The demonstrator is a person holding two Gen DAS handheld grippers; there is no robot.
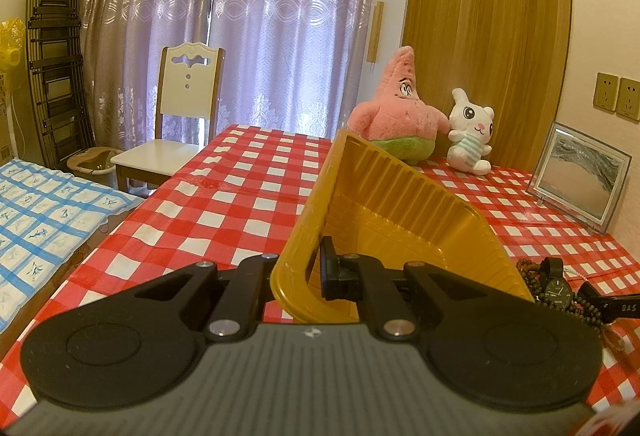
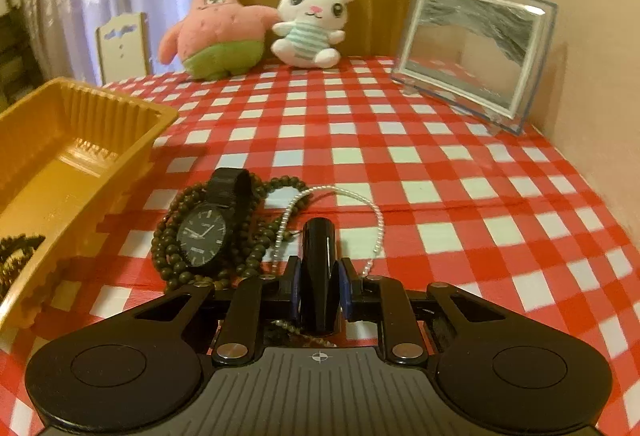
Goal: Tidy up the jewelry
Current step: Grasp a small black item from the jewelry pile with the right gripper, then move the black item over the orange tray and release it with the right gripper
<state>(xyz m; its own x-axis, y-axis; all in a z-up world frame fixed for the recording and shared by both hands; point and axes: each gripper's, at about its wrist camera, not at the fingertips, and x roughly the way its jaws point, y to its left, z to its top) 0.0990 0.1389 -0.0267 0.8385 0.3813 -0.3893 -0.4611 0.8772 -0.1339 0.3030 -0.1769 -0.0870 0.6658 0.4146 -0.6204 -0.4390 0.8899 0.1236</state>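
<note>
Far left, off the worktop (image 1: 240,172), lay a bed (image 1: 44,220) under a blue-and-white grid cloth; a white chair (image 1: 176,124) with a carved back stood beyond it; pale patterned curtains (image 1: 256,16) hung behind. The worktop wore a glossy red-and-white check cloth. The left tool (image 1: 310,272) was pinched fully closed on the near rim of the yellow tray (image 1: 400,212); the tray was thin moulded plastic, oblong, with ribbed walls, and it sat tilted, near-left corner raised. A few dark beads (image 2: 16,252) lay inside its near end.

Just right of the tray lay the jewelry heap: a black wristwatch (image 2: 202,234), round dark dial with pale markers, mesh-like strap looped upright; a string of small round brown beads (image 2: 172,260) coiled around and under it; a fine pearl strand (image 2: 376,220) curving off to the right. The right tool (image 2: 319,286) was narrowly open, its blue-padded fingers (image 2: 345,288) closed against a smooth, glossy black cylinder (image 2: 318,260) standing between them, near the heap's right edge.

At the far edge sat a fuzzy pink star plush (image 2: 216,32) and a white bunny plush (image 2: 310,24) in a striped shirt, touching; far right, a clear-framed sand picture (image 2: 472,52) stood leaning.
</note>
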